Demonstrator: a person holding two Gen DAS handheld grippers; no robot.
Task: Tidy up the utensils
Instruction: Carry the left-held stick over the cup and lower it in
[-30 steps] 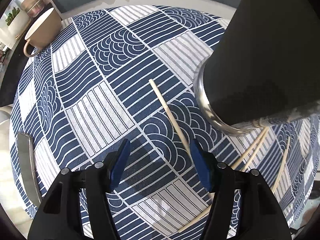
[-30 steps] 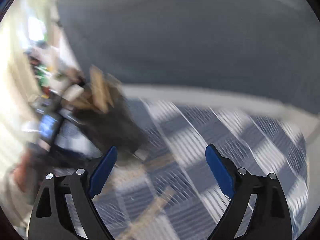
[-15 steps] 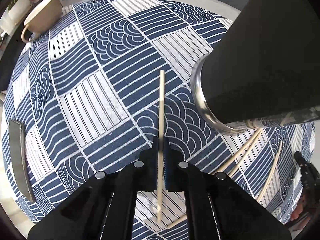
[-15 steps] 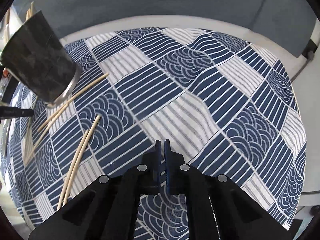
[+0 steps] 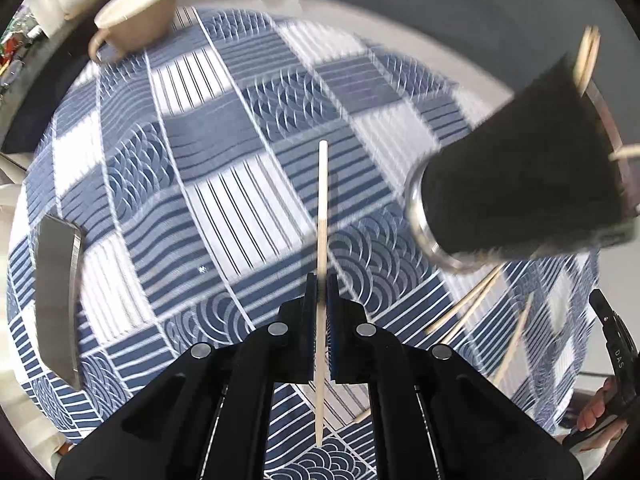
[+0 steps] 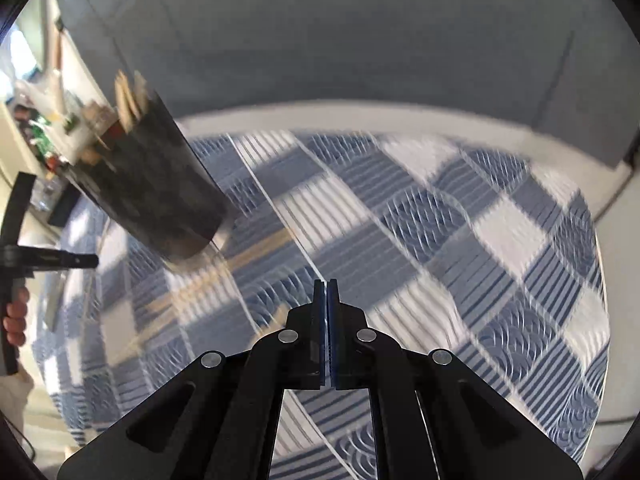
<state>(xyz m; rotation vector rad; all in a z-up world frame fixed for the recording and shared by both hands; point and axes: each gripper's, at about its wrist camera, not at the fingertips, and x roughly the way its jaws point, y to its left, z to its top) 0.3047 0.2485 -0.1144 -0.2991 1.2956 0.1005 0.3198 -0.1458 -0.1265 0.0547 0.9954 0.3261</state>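
**A:** What does the left hand-held gripper hold?

**B:** Its jaws pinch one chopstick near its middle. The stick points to 12 o'clock, above the blue patterned cloth on the table.

**A:** And where does it go?

**B:** Probably into the dark holder at 2 o'clock in the left view. Other sticks already poke from its top. More loose chopsticks lie on the cloth at 4 o'clock, by the holder's base.

**A:** How to do it well?

**B:** I would lift the stick clear of the holder's rim, tip it upright, then let go only once its end is inside. The grip sits mid-length, so the stick could swing.

**A:** The right hand-held gripper?

**B:** Its jaws are pressed together on nothing. From it the holder sits at 10 o'clock.

**A:** Room to move?

**B:** The cloth is open at 12 o'clock. A cup stands at 11 o'clock near the far edge, a flat grey object at 9 o'clock by the near-left edge. Both views are blurred.
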